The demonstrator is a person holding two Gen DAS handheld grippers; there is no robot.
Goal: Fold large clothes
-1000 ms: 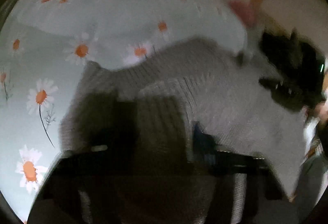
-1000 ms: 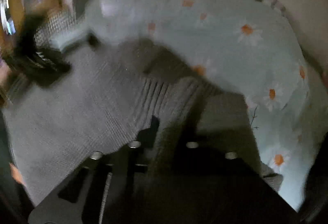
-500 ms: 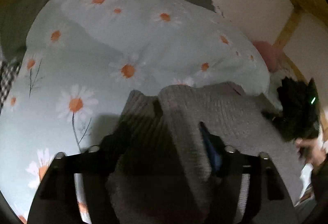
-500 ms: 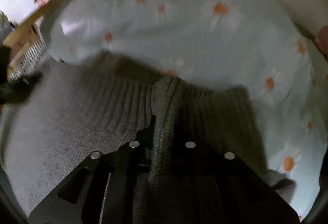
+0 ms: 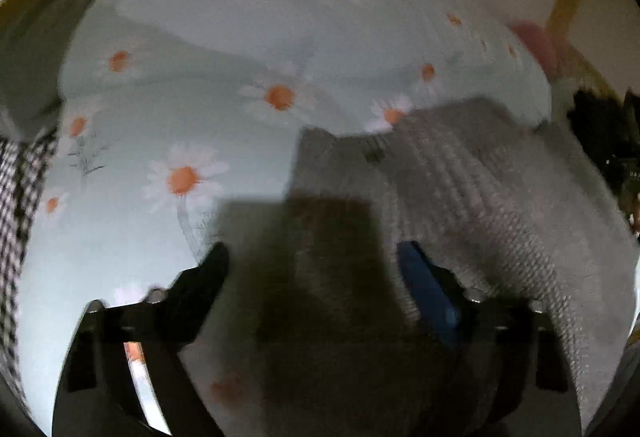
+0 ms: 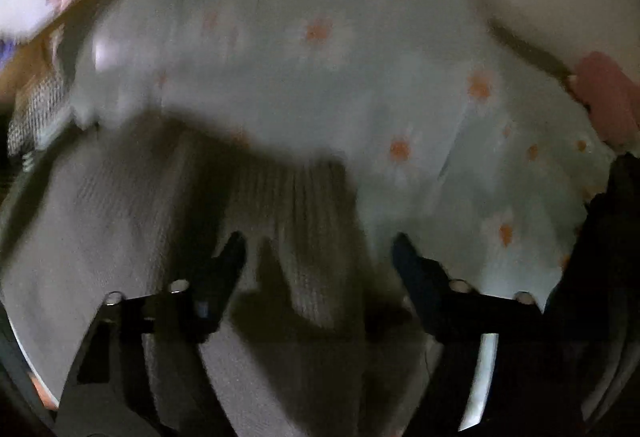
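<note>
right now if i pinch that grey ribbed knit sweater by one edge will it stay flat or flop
Probably flop: the grey ribbed knit sweater already lies in soft overlapping layers on the daisy-print bedsheet. The thick knit looks fairly heavy, so the free part would likely sag and drag. Its coarse ribs should give a pinch decent hold, not slip.

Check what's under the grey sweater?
The grey sweater lies on a daisy-print bedspread, which shows past its edges in both views. Whatever sits directly beneath the knit is covered.
</note>
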